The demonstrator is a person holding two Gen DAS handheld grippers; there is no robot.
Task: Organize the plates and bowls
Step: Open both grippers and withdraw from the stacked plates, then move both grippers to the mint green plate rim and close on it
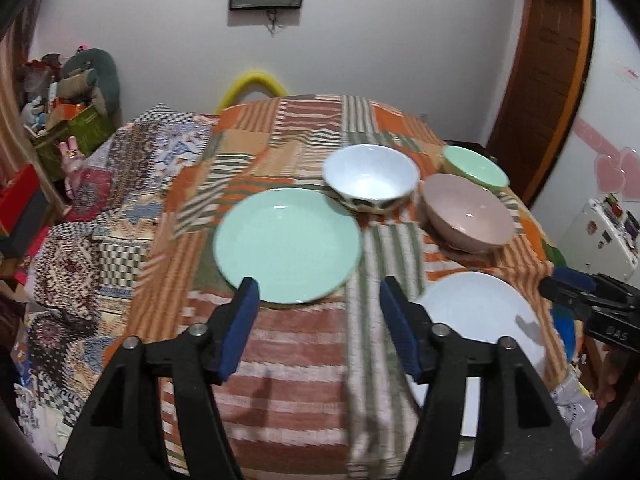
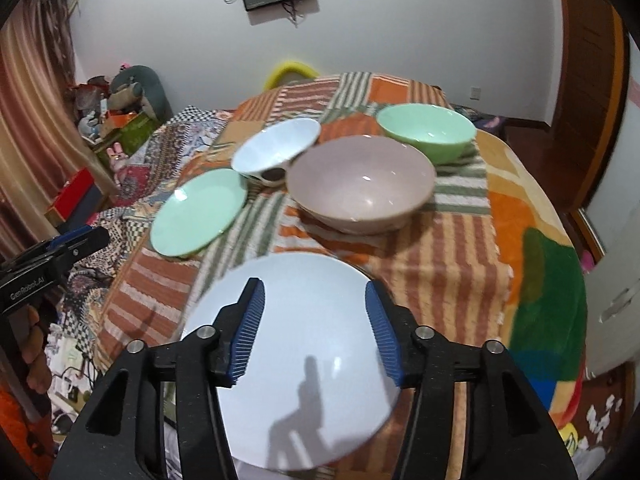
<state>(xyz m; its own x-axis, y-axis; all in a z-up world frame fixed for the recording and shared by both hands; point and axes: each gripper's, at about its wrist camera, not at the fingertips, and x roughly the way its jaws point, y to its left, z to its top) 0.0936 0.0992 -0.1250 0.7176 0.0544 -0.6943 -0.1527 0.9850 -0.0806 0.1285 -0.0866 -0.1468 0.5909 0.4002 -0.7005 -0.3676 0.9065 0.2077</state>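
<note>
On the striped patchwork cloth lie a mint green plate (image 1: 288, 245) (image 2: 199, 213) and a white plate (image 1: 480, 320) (image 2: 296, 360). Behind them stand a white bowl (image 1: 370, 178) (image 2: 276, 148), a pinkish-grey bowl (image 1: 468, 212) (image 2: 362, 184) and a green bowl (image 1: 476, 168) (image 2: 426, 130). My left gripper (image 1: 318, 286) hangs open above the cloth, just in front of the green plate, with nothing between its pads. My right gripper (image 2: 314, 286) is open above the white plate, holding nothing; it also shows at the right edge of the left wrist view (image 1: 560, 284).
The table (image 2: 460, 264) drops off at its near and right edges, where a bright orange and green blanket (image 2: 536, 264) hangs. A patterned quilt (image 1: 100, 216) and cluttered boxes (image 1: 76, 120) lie to the left. A wooden door (image 1: 540, 80) stands at the right.
</note>
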